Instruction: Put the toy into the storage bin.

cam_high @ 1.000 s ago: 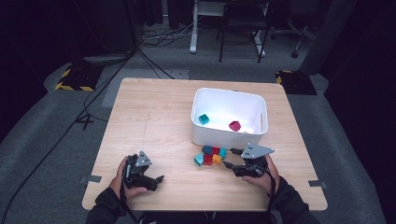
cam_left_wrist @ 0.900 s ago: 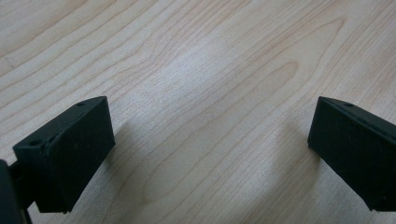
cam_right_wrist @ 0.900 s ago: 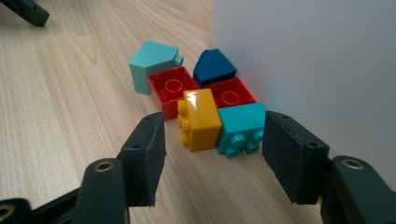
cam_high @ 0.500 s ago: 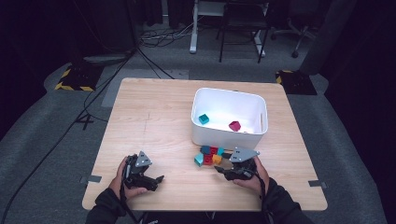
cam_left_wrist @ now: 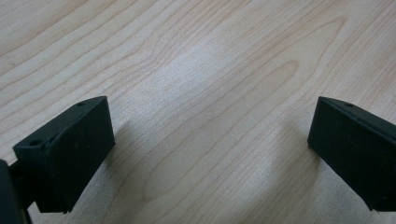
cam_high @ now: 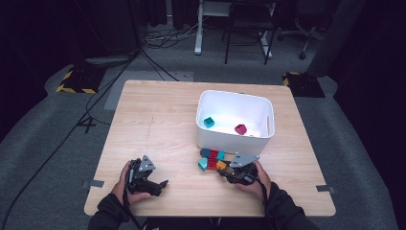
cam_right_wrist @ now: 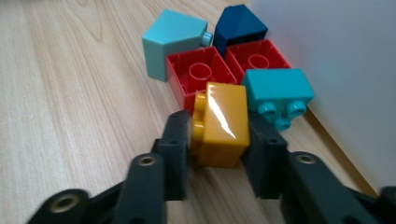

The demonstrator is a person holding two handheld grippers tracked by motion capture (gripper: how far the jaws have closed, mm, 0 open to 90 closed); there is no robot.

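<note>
A cluster of toy bricks (cam_high: 213,160) lies on the table just in front of the white bin (cam_high: 234,140). My right gripper (cam_high: 225,169) has just been closing, and its pads now press both sides of the yellow brick (cam_right_wrist: 223,123) at the near edge of the cluster. Behind the yellow brick lie two red bricks (cam_right_wrist: 198,74), a teal brick (cam_right_wrist: 278,91), a pale teal block (cam_right_wrist: 173,39) and a dark blue one (cam_right_wrist: 240,25). My left gripper (cam_high: 160,186) rests at the table's front left, open over bare wood (cam_left_wrist: 210,135).
Inside the white bin lie a teal brick (cam_high: 208,122) and a magenta brick (cam_high: 240,129). The bin wall (cam_right_wrist: 336,56) stands close to the right of the cluster. The table's front edge (cam_high: 210,214) runs just behind both hands. Chairs and cables sit on the floor beyond.
My right gripper has slid left to the brick cluster and its jaws have closed onto the yellow brick. The left gripper has stayed where it was.
</note>
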